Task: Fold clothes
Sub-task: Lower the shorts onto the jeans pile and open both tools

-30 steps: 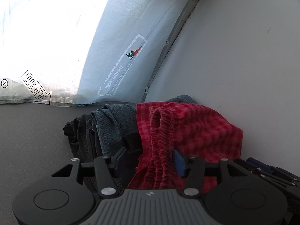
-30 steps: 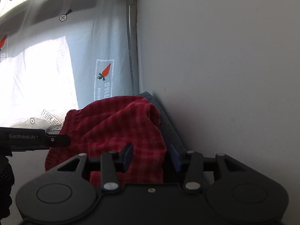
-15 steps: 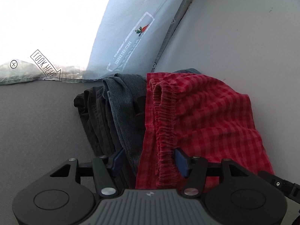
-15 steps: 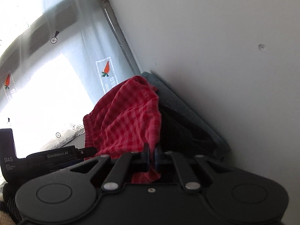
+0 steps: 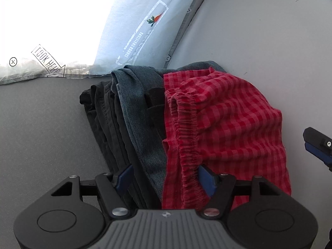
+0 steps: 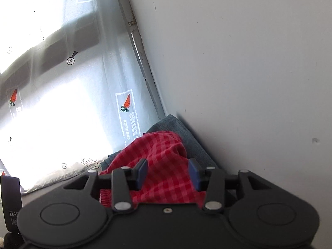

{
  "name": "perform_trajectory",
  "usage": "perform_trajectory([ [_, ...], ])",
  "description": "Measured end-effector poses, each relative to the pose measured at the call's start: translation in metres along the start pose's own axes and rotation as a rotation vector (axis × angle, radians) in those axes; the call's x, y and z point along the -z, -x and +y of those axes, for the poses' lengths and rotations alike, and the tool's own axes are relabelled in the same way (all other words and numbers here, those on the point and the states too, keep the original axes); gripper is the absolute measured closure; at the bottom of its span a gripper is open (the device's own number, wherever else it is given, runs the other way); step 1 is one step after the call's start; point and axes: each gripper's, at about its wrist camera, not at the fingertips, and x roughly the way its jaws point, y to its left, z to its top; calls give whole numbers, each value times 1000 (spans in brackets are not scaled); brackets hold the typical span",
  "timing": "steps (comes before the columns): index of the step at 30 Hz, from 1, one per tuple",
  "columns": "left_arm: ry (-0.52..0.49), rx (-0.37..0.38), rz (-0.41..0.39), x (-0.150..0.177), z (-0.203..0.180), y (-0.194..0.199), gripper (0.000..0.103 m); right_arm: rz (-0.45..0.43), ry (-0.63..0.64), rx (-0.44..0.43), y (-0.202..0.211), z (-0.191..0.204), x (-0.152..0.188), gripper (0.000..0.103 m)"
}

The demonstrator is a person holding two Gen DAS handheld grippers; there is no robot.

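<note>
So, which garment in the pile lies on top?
The red checked shorts, with a gathered elastic waistband. They cover the blue-grey denim garment and the black garment, which are plain and dark.

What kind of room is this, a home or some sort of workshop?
Hard to say; perhaps a makeshift recording corner. A grey surface holds stacked clothes, checked red shorts on top, against a bare white wall, beside printed plastic sheeting covering a bright window.

Both wrist cameras are looking close over their grippers toward the far wall corner, sharing the red checked shorts (image 5: 226, 124) (image 6: 164, 166) on the clothes pile (image 5: 124, 112)
</note>
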Motion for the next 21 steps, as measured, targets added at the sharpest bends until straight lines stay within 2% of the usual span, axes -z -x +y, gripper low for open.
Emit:
perform_trajectory([
  [2,17,0,-17,-7,3,2,34,-11,-15,-49,-19,0,-17,58],
  [3,26,-2,-27,-11,5,2,34,2,-3,-33,-31,3,-22,58],
  [8,47,-20,-59,-31,12,-7,33,77,44,50,-85,13,-35,54],
  [11,29,-33,-55,-41,12,-20,33,138,53,153,-110,18,-33,46],
  [13,25,-33,-48,-44,12,-27,33,174,59,203,-119,18,-29,44],
  [14,25,-33,-47,-46,12,-30,33,201,23,179,-124,13,-27,48],
  [15,25,-33,-44,-47,13,-34,33,211,-20,148,-129,10,-27,69],
  [17,26,-28,-38,-48,13,-38,33,175,-17,104,-125,10,-25,93],
  [20,23,-22,-41,-47,13,-42,28,3,151,94,-104,26,-24,95],
  [21,19,-23,-43,-46,12,-44,27,-7,191,113,-104,30,-25,95],
])
